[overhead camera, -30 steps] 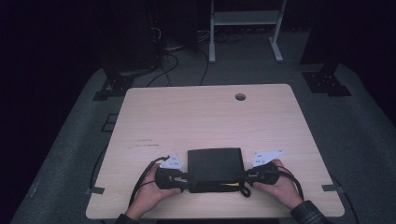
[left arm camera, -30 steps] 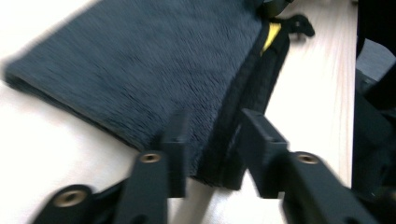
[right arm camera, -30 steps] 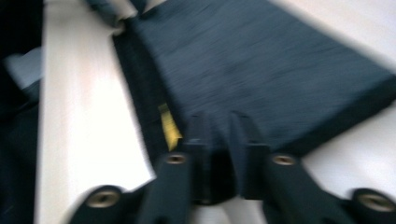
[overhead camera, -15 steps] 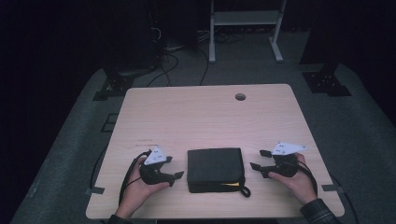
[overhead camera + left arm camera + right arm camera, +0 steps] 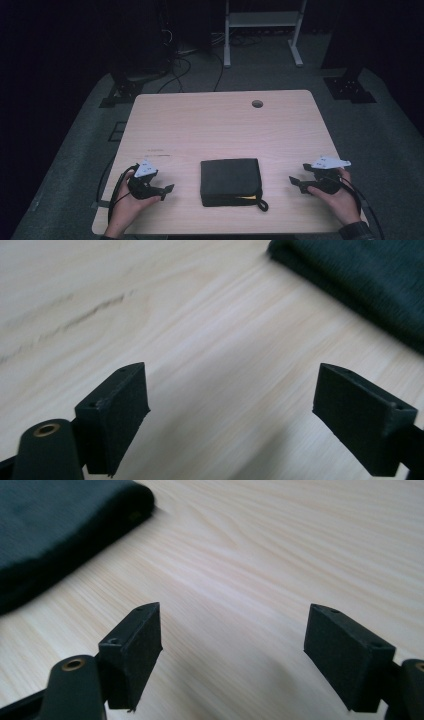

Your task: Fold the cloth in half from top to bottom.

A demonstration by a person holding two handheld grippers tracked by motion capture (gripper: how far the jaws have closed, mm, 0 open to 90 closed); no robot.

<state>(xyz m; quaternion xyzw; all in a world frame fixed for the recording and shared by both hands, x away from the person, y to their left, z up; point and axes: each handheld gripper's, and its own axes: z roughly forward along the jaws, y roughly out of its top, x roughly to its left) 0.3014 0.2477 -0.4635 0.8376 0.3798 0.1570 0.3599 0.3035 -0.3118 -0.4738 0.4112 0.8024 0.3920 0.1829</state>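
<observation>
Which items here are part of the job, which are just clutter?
In play:
black folded case, between the grippers
left gripper, open
right gripper, open

Just around:
table and its cable hole
white stand on the floor behind
floor cables

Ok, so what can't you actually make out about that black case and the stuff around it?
- Black case: contents hidden by its closed cover in the high view; the yellow bit at its near edge is too small to identify.
- Same case, left gripper view: cut off by the top-right corner, blurred.
- Table: faint marks at the left, too small to read.
</observation>
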